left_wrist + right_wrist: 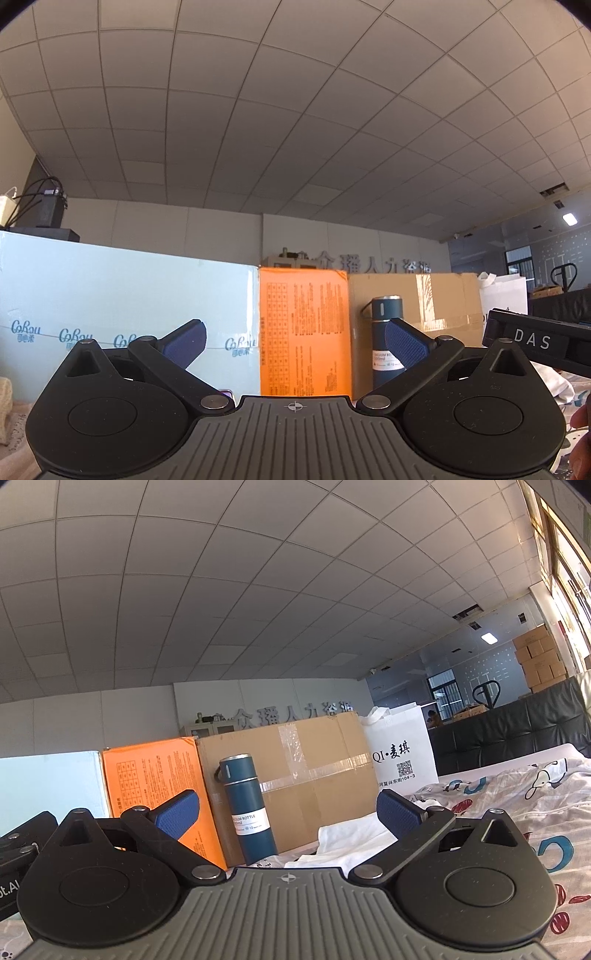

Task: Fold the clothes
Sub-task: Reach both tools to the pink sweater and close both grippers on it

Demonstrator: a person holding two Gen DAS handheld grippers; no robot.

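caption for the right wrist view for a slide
Open right gripper faces a teal bottle and white garment.

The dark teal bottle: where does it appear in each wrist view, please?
Left wrist view: the dark teal bottle stands right of centre, partly behind the right fingertip.
Right wrist view: the bottle stands left of centre, fully visible between the fingers.
Shared landmark: the orange box is to its left in both.

"DAS" on right gripper [532, 338]; "QI" on white bag [400, 753].
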